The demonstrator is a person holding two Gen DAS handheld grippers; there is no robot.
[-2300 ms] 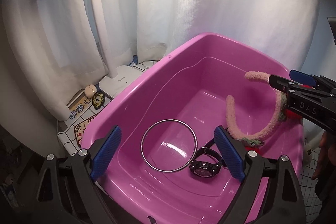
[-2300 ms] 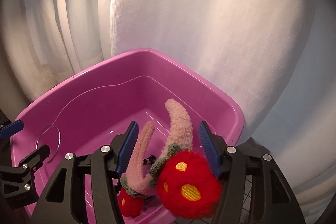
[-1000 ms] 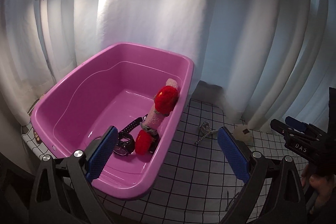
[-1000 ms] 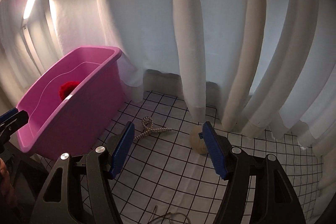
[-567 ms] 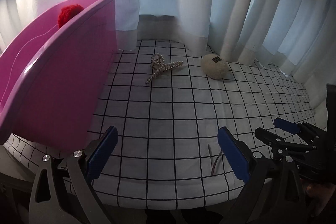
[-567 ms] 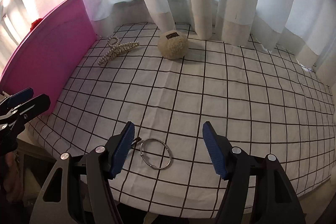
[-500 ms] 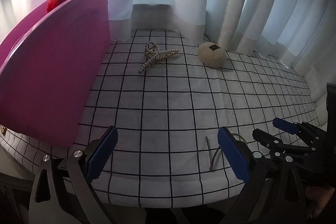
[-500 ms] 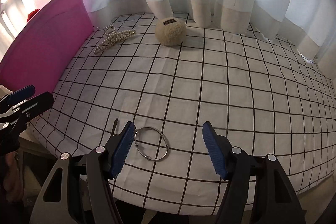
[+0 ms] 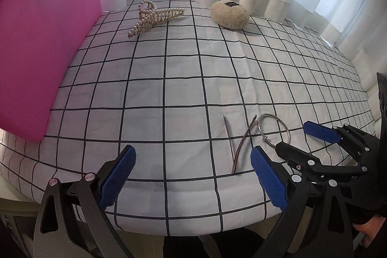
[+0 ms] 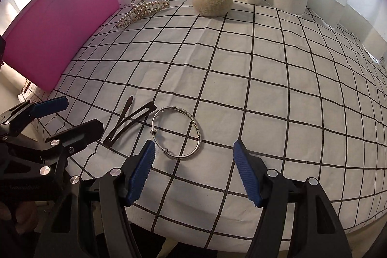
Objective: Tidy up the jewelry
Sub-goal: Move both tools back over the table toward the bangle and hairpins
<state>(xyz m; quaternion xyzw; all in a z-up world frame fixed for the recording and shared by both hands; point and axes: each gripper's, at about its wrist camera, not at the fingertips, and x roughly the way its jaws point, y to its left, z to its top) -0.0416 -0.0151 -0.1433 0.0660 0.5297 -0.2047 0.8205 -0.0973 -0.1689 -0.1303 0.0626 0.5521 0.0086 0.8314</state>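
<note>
Right gripper point(image 10: 192, 171) hangs spread and empty just short of the silver bangle point(image 10: 177, 132), evidently lined up to grasp it; left gripper point(image 9: 191, 175) likewise spread, empty, near the hair clips point(image 9: 238, 144).

One bangle point(image 10: 177, 132), two hairpins point(image 10: 130, 121) (dark), one pearl claw clip point(image 10: 142, 10), one plush ball point(image 10: 212, 3), one pink bin point(image 10: 58, 30)

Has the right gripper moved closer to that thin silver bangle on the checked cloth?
Yes. The right gripper has come forward; the silver bangle now lies just ahead of its open fingers.
</note>
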